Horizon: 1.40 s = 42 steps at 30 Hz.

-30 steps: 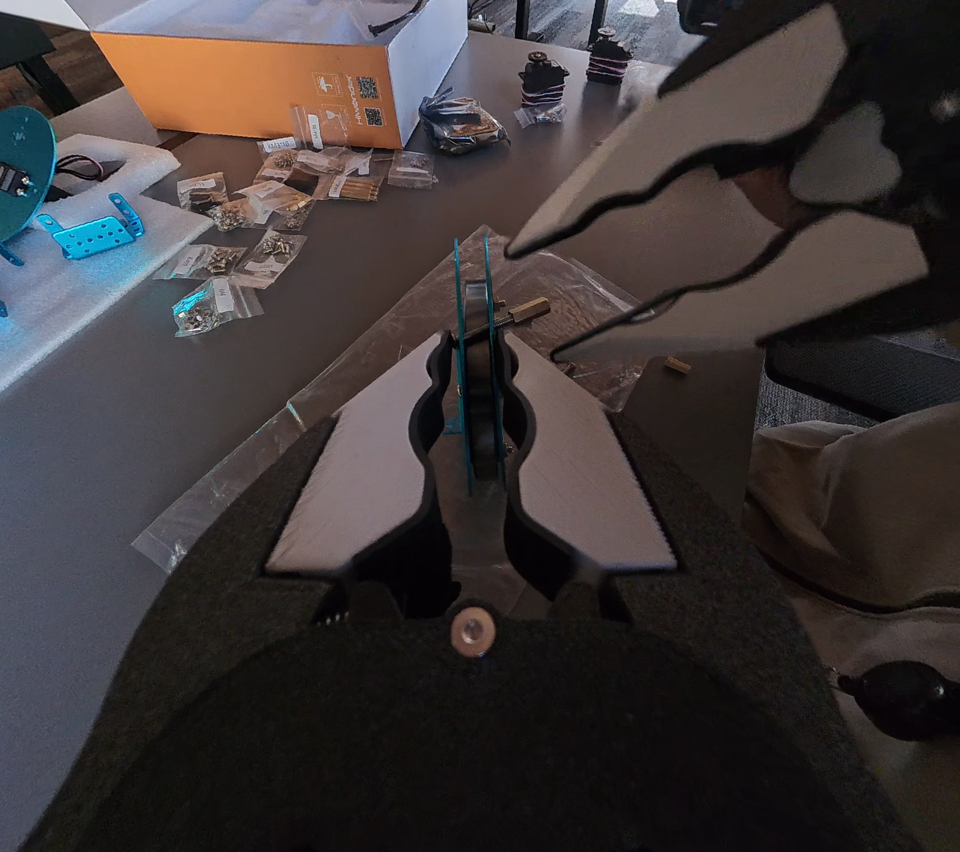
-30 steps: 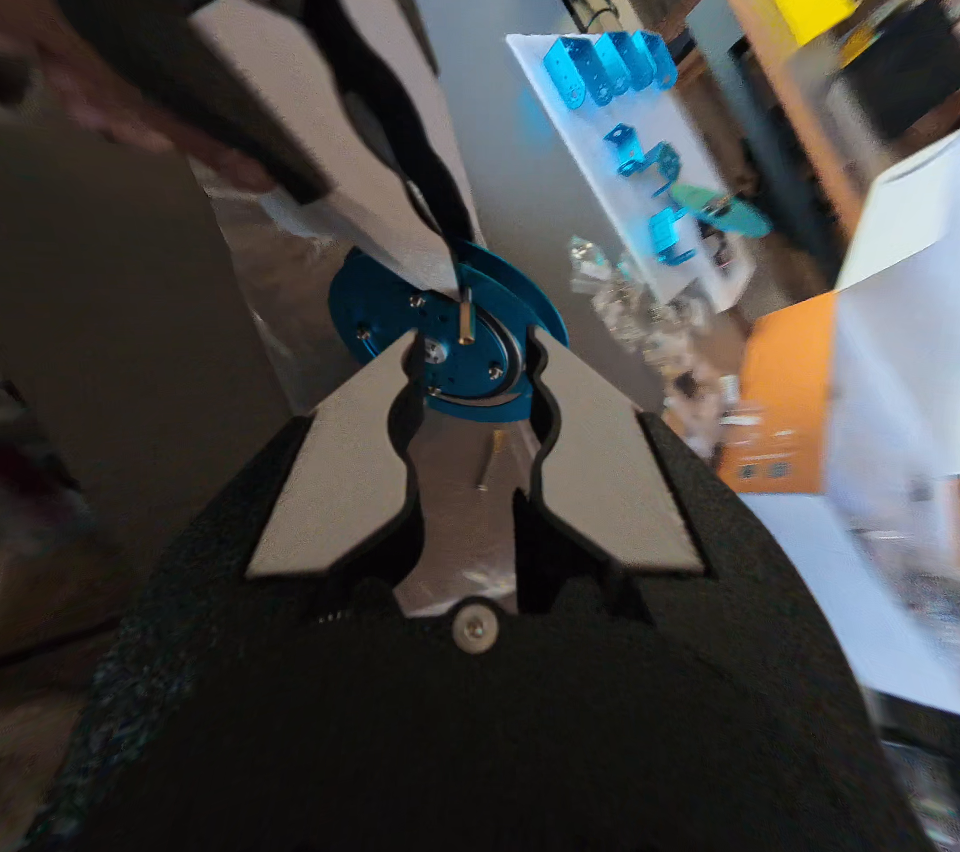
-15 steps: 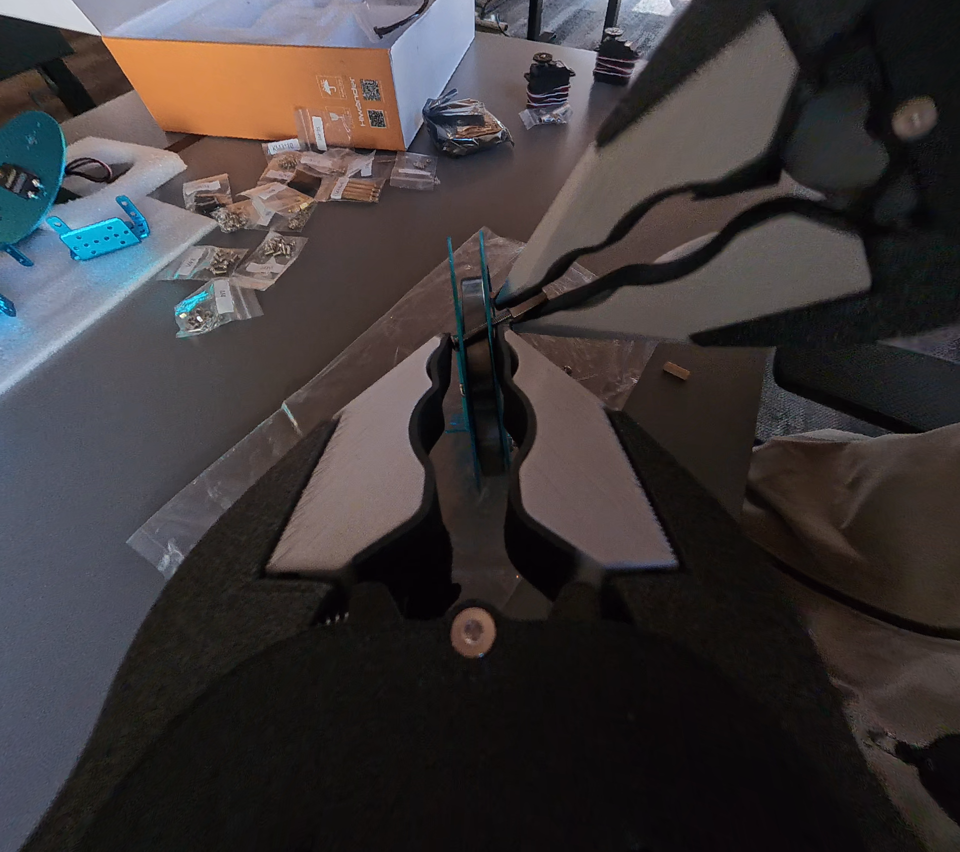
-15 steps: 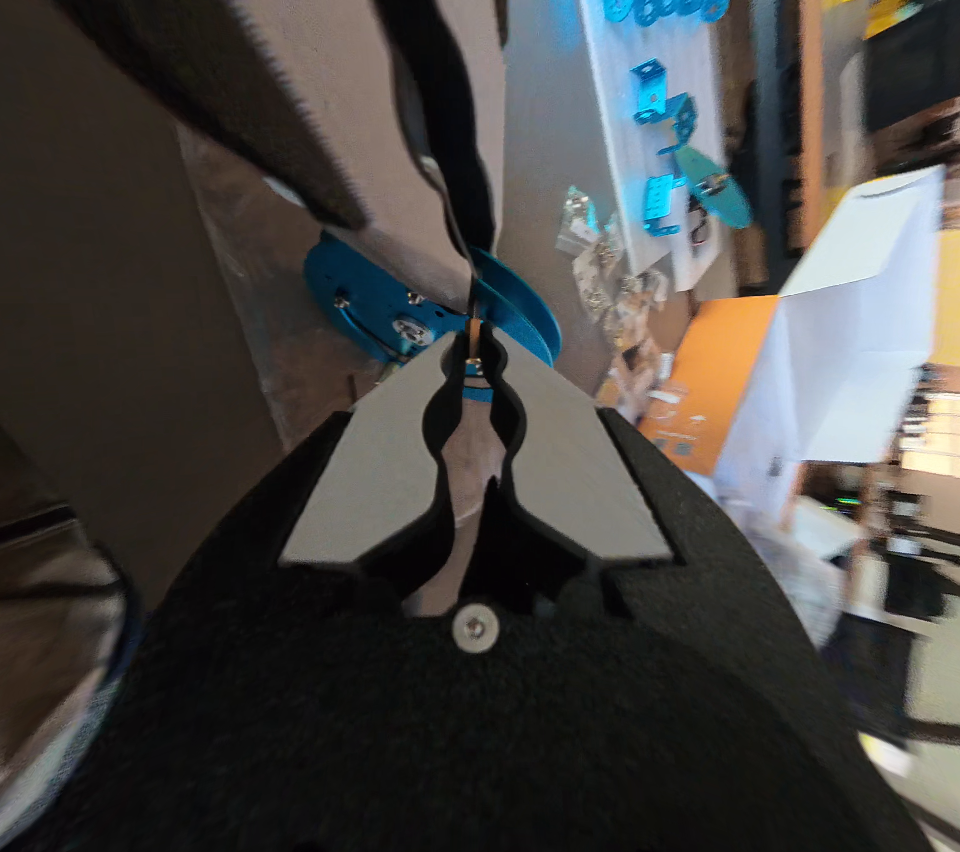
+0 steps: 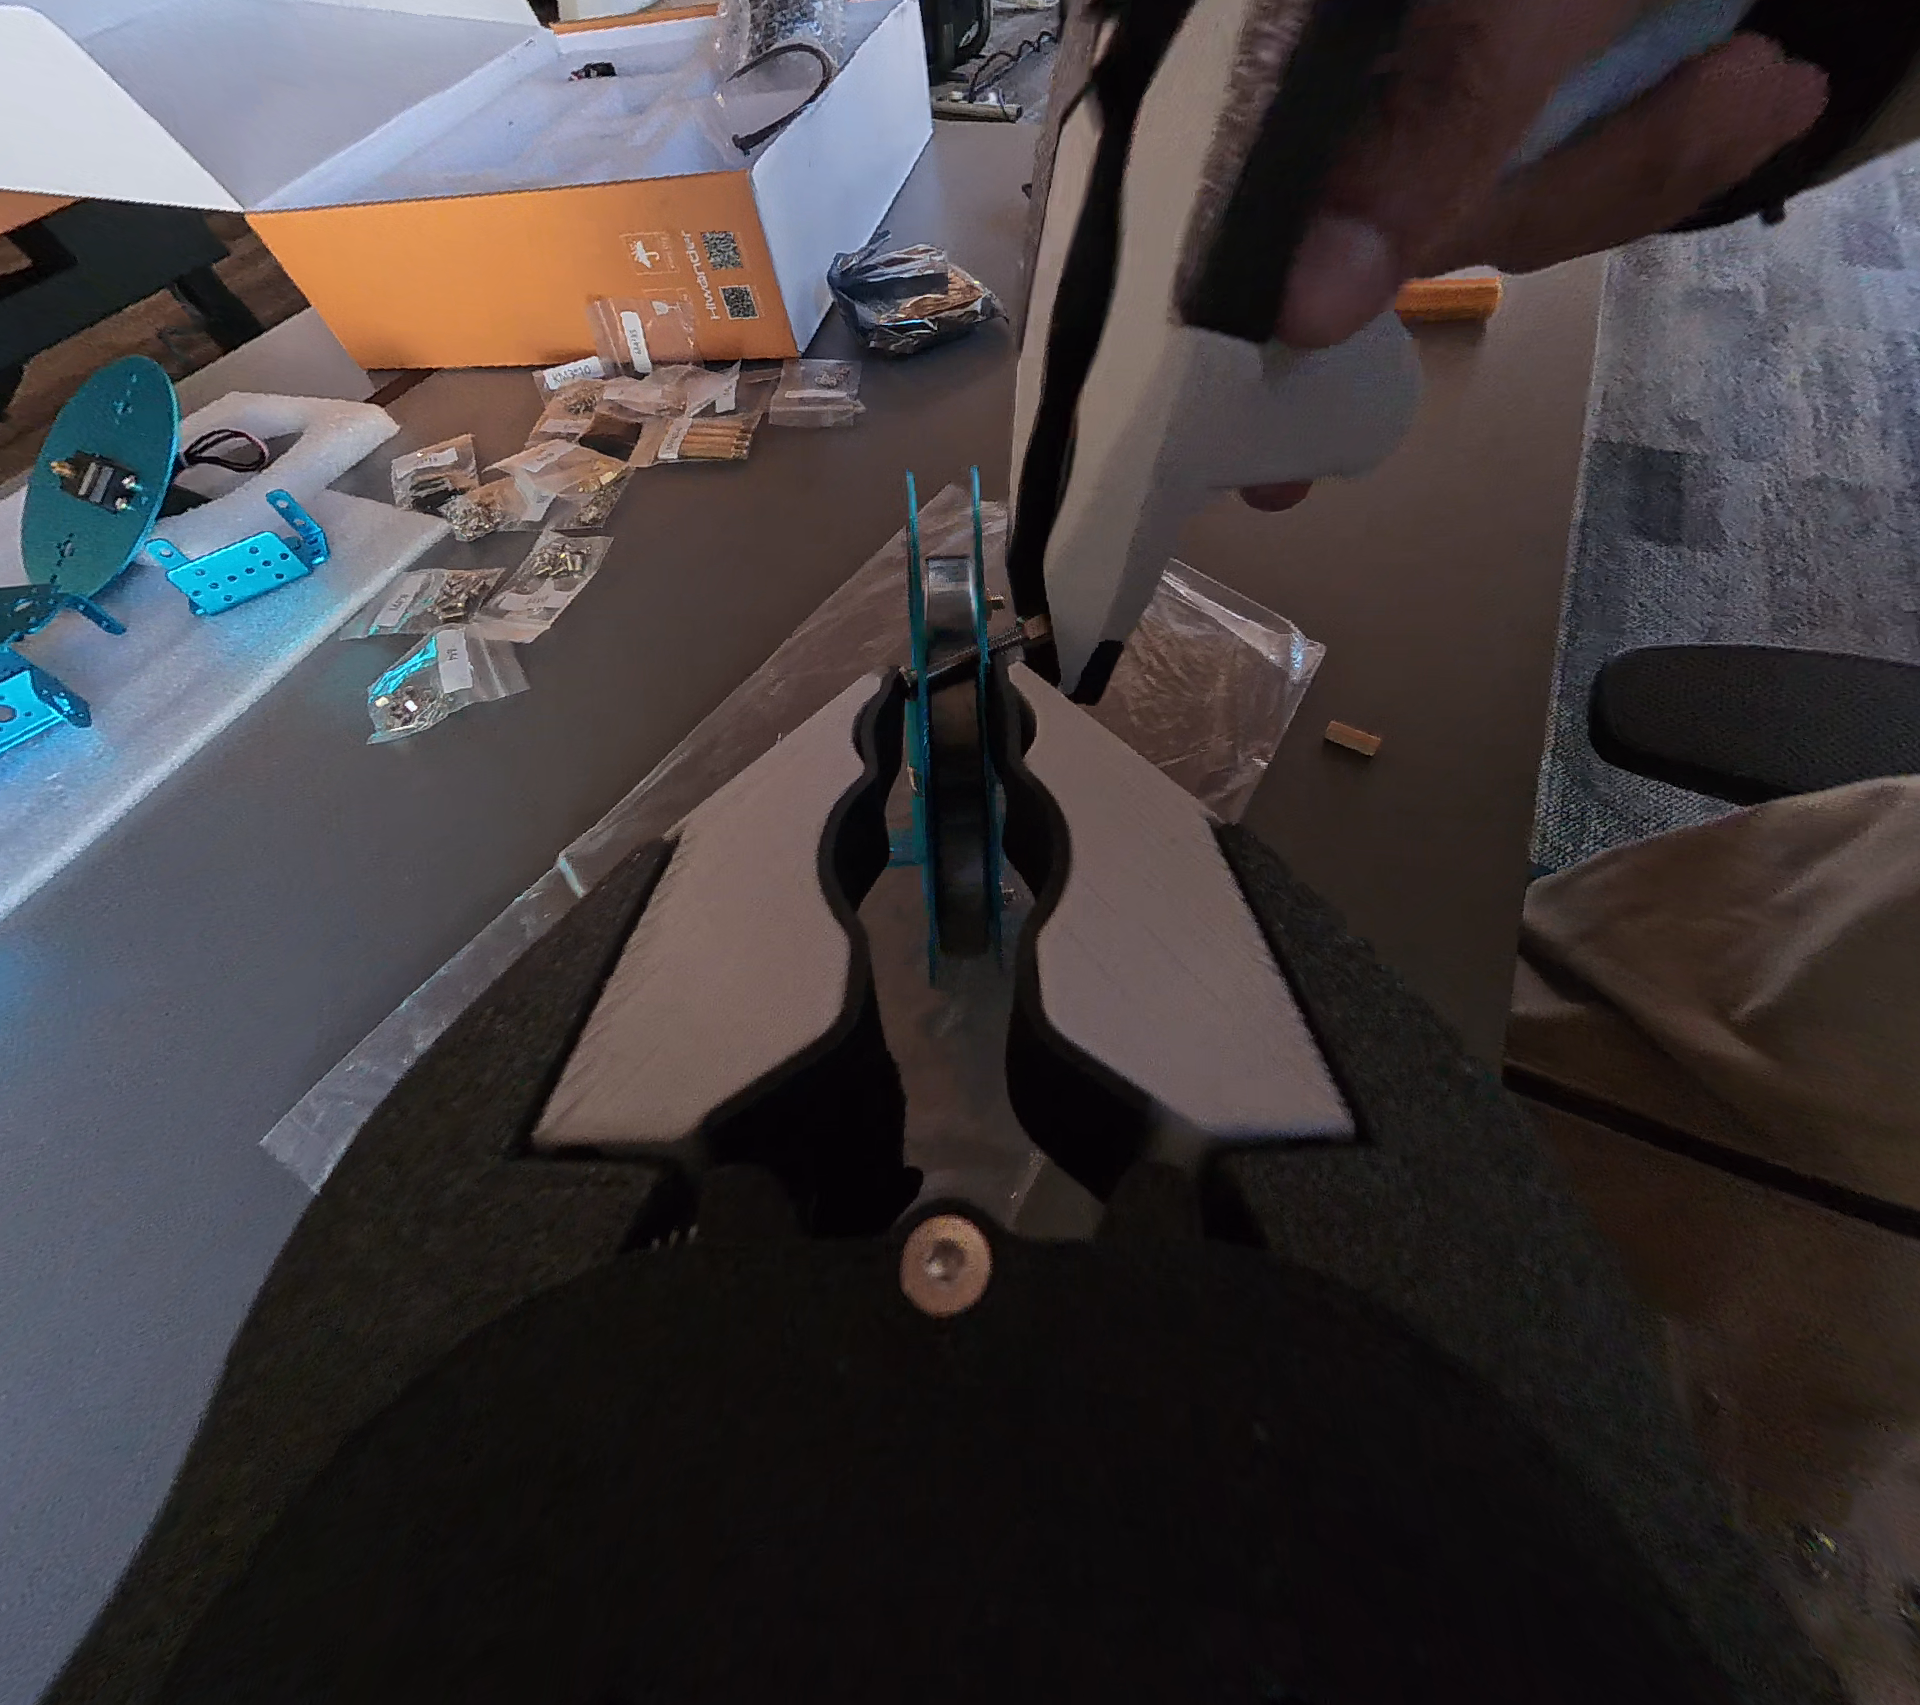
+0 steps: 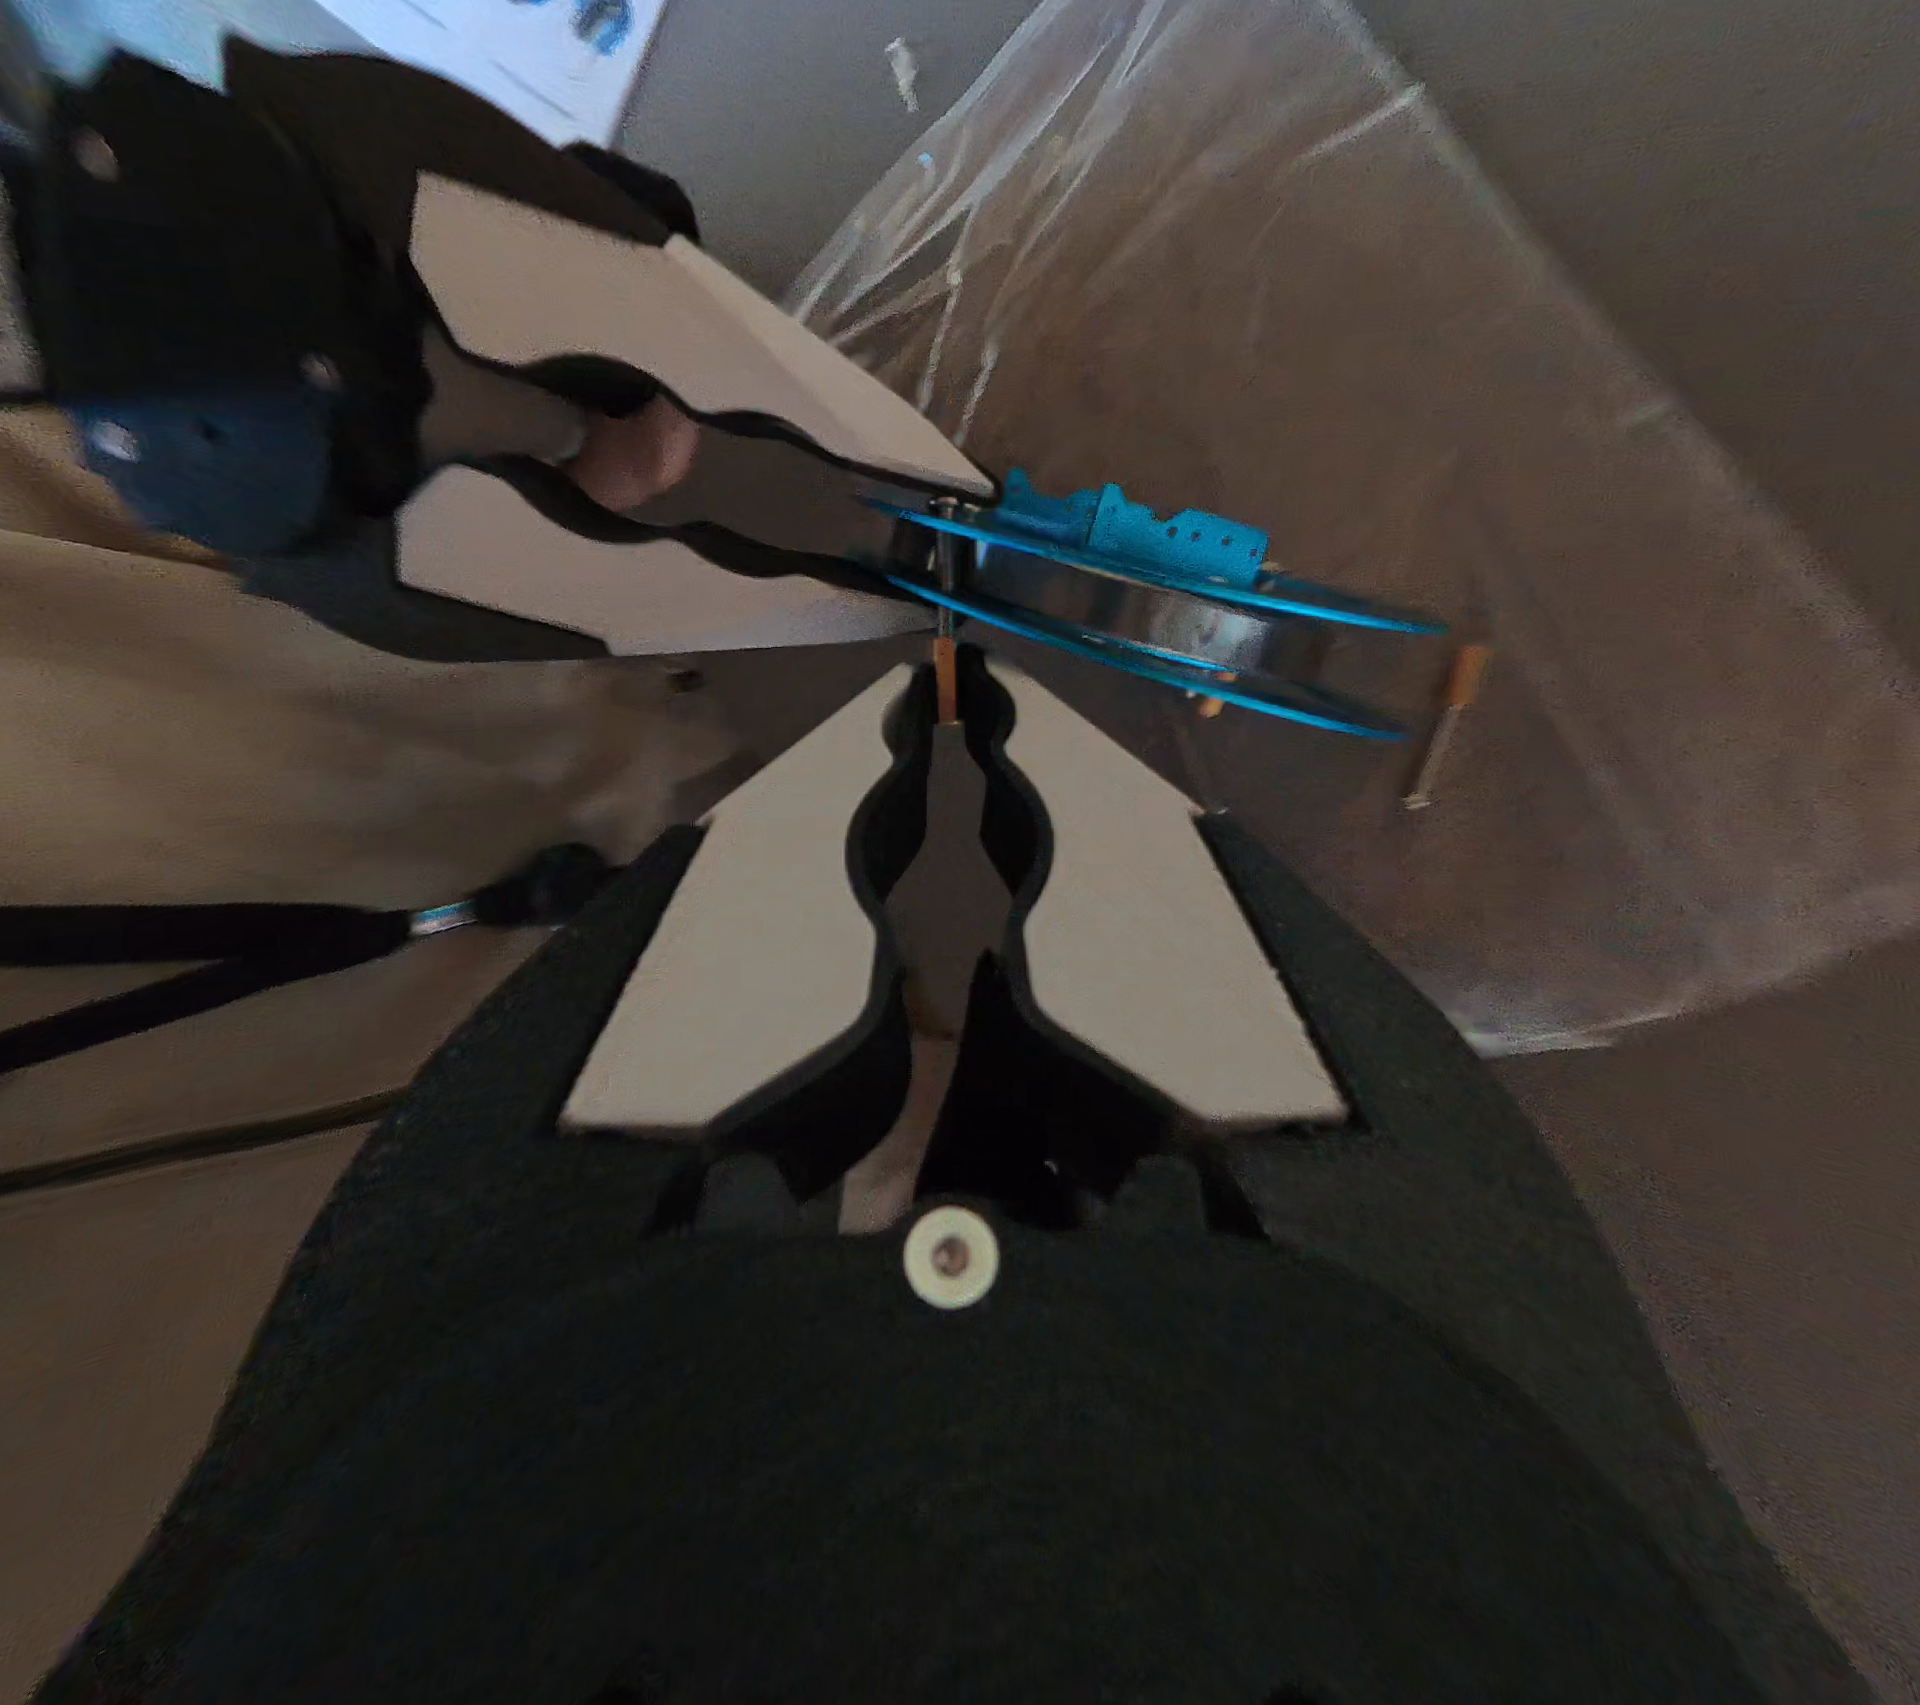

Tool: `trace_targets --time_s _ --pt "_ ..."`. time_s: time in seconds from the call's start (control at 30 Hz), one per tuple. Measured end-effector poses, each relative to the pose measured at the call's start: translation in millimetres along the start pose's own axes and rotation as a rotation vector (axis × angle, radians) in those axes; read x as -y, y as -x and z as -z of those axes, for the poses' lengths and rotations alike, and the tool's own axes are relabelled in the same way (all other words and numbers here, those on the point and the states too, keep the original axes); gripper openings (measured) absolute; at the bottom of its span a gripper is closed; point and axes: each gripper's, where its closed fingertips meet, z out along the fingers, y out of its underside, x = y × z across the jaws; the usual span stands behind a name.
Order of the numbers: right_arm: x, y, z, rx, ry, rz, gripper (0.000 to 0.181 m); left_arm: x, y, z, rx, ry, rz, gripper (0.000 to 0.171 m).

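Left tongs (image 5: 945, 699) clamped on blue double disc (image 5: 943, 616); right tongs (image 6: 948, 684) pinched on small brass post (image 6: 945, 691) at disc rim.

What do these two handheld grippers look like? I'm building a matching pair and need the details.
Both match. The left gripper and the right gripper each have a black, rough-textured body, two pale grey wedge-shaped fingers with wavy black inner edges, and a round silver screw at the base. Black straps or cables hang beside the right gripper.
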Motion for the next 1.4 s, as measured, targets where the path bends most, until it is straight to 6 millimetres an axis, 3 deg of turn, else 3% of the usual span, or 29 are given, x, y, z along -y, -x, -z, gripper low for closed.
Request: trace_targets --time_s 0.23,0.3,0.33,0.47,0.53,0.63,0.7,0.87,0.97,1.03,1.17,1.4 --pt "-5.1 17.5 4.0 0.622 0.040 -0.564 0.004 0.1 -7.5 0.9 -0.063 -0.038 0.011 0.013" --pt "-3.6 18.8 4.6 0.722 0.010 -0.634 0.005 0.0 -6.5 0.8 -0.065 -0.041 0.014 0.013" --pt "-3.1 18.2 4.1 0.703 -0.016 -0.586 0.005 0.1 -6.2 0.6 -0.066 -0.040 0.012 0.013" --pt "-8.4 11.0 2.4 0.363 -0.099 -0.195 0.009 1.3 -7.4 -0.8 -0.066 -0.027 0.002 0.014" --pt "-13.1 2.8 4.5 0.071 -0.116 0.051 0.029 1.5 -6.8 -1.1 -0.065 -0.018 0.008 0.014" --pt "-12.4 -14.3 19.5 -0.477 -0.119 0.455 0.031 1.4 -5.0 -1.4 -0.066 -0.007 0.028 0.013" --pt "-13.1 -15.7 21.5 -0.728 -0.064 0.628 0.030 1.6 -5.3 -1.7 -0.065 0.000 0.028 0.013" --pt "-5.0 -11.9 11.7 -0.910 -0.019 0.757 0.016 2.1 -8.2 -1.9 -0.053 0.007 -0.001 0.013" --pt "-4.2 -11.3 10.4 -0.917 0.014 0.779 0.007 1.4 -8.0 -0.9 -0.055 0.001 -0.001 0.013" --pt "-4.8 -8.9 8.9 -0.824 0.001 0.727 0.005 0.2 -7.9 0.2 -0.055 -0.011 -0.017 0.013" --pt "-6.1 -2.7 2.8 -0.411 -0.112 0.389 0.004 -0.3 -7.4 0.8 -0.055 -0.027 -0.019 0.013" --pt "-11.6 10.4 0.3 0.244 -0.107 -0.141 0.002 0.7 -10.1 -0.8 -0.073 -0.037 -0.030 0.012"
